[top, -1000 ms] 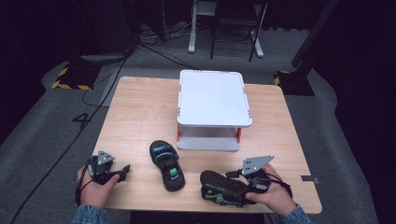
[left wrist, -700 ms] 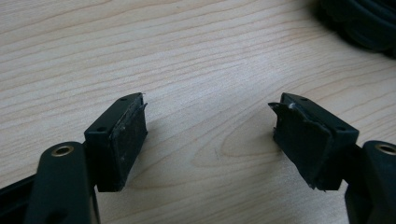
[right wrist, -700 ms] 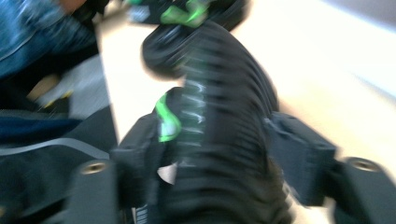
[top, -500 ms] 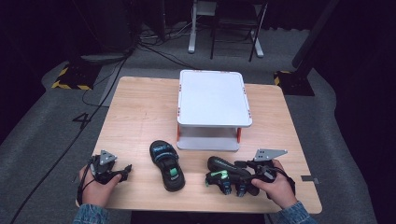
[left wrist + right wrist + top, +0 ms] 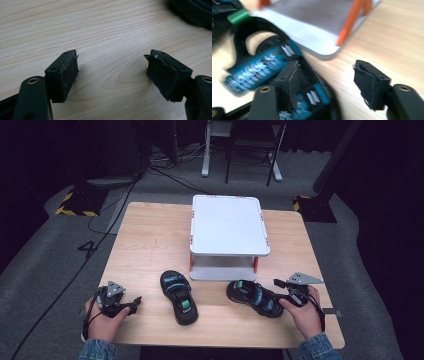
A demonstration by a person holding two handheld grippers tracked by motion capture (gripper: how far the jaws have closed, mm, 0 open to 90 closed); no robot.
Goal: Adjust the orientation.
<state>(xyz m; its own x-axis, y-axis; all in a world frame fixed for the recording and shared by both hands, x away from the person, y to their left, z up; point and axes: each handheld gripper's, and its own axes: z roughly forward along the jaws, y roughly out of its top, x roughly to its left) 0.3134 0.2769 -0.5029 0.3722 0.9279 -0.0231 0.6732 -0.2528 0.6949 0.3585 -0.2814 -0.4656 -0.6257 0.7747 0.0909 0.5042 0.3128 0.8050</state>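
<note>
Wooden table (image 5: 150,240), lower right: your right gripper (image 5: 286,296) dragged the right sandal (image 5: 252,297) toward the shelf (image 5: 227,225), jaws closing, not clamped; left gripper (image 5: 131,304) open, empty.

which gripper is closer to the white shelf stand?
Right. The right gripper sits just off the white stand's near right corner, at a sandal. The left gripper is far left, past another sandal.

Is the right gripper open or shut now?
Open. The right gripper has just been closing, but its pads stand apart: one sits on the sandal, the other over bare table.
</note>
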